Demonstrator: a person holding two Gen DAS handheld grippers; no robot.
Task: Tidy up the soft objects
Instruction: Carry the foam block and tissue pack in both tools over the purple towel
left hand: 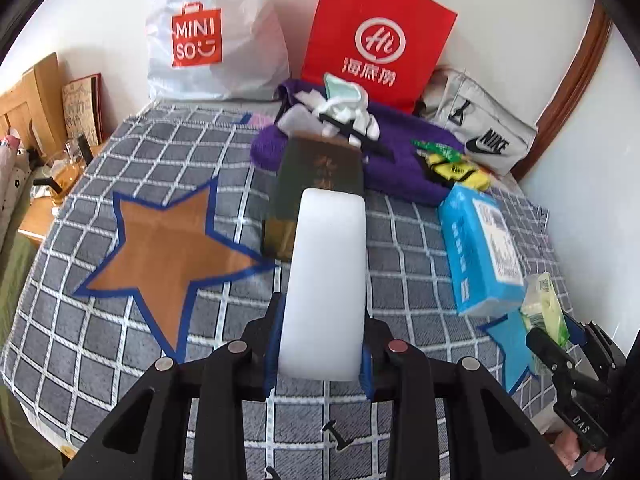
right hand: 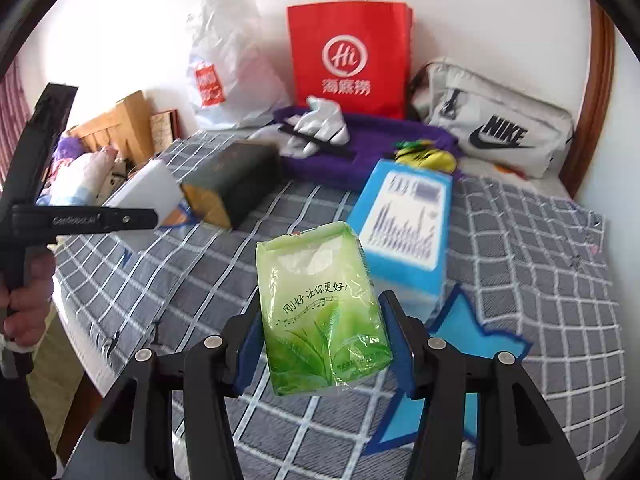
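Observation:
My left gripper [left hand: 322, 354] is shut on a white foam block [left hand: 326, 276], held upright above the checked bedspread [left hand: 120, 344], just right of an orange star patch [left hand: 160, 248]. My right gripper [right hand: 324, 350] is shut on a green tissue pack [right hand: 320, 308], lifted over the bed near a blue star patch [right hand: 464, 332]. From the left wrist view the right gripper [left hand: 560, 344] and its green pack [left hand: 546, 308] show at the right edge. In the right wrist view the left gripper [right hand: 132, 216] and the white block [right hand: 150, 190] appear at the left.
A blue tissue box [right hand: 404, 224], a dark green box [left hand: 316, 188] and a purple towel [left hand: 396, 160] with white cloth [left hand: 340, 108] and a yellow-green item [left hand: 452, 164] lie on the bed. Red bag [left hand: 372, 40], white plastic bag [left hand: 212, 36] and grey bag [left hand: 480, 132] stand along the wall.

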